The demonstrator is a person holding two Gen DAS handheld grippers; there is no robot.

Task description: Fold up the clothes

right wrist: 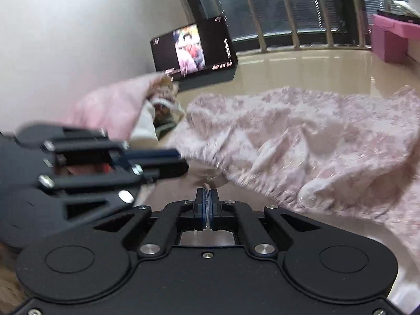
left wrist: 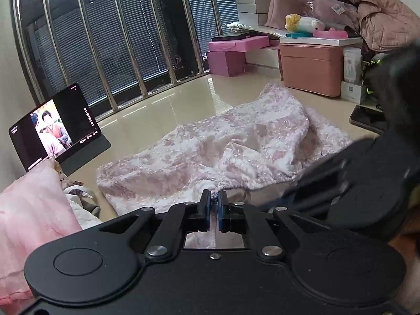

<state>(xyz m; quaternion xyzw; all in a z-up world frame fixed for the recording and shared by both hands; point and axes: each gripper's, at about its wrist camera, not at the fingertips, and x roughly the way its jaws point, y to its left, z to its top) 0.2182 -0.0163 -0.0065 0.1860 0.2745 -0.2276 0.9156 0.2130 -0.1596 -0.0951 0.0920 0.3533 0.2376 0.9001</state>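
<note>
Left gripper (left wrist: 214,199): jaws drawn almost together, blue pads clamped on the near hem of the pink flowered garment (left wrist: 223,144). A thin strip of cloth shows between the pads.

Right gripper (right wrist: 207,204): jaws nearly closed, a thin edge of the same garment (right wrist: 302,144) pinched between its blue pads. Both grippers sit close together; each appears, blurred, at the side of the other's view, the left gripper at the left of the right wrist view (right wrist: 157,162).

Pink flowered garment: lies on the glossy beige floor (left wrist: 162,110), rumpled, with folds and a raised ridge near its middle. In the left wrist view its long axis runs from the near edge at the grippers away and to the right, toward the pink bin (left wrist: 312,71); the far end narrows. In the right wrist view it spreads to the right edge of the picture. The near hem is lifted where the grippers hold it.

Other items:
- Tablet (left wrist: 55,128), propped on a dark stand, screen lit, on the floor left of the garment.
- Pile of other clothes (left wrist: 31,210), pale pink on top, at near left.
- Pink boxes (left wrist: 231,52) against the barred window (left wrist: 110,39).
- Phone (left wrist: 367,118), dark, on the floor at right.
- Stuffed toy (left wrist: 302,23) on the bin's white lid.
</note>
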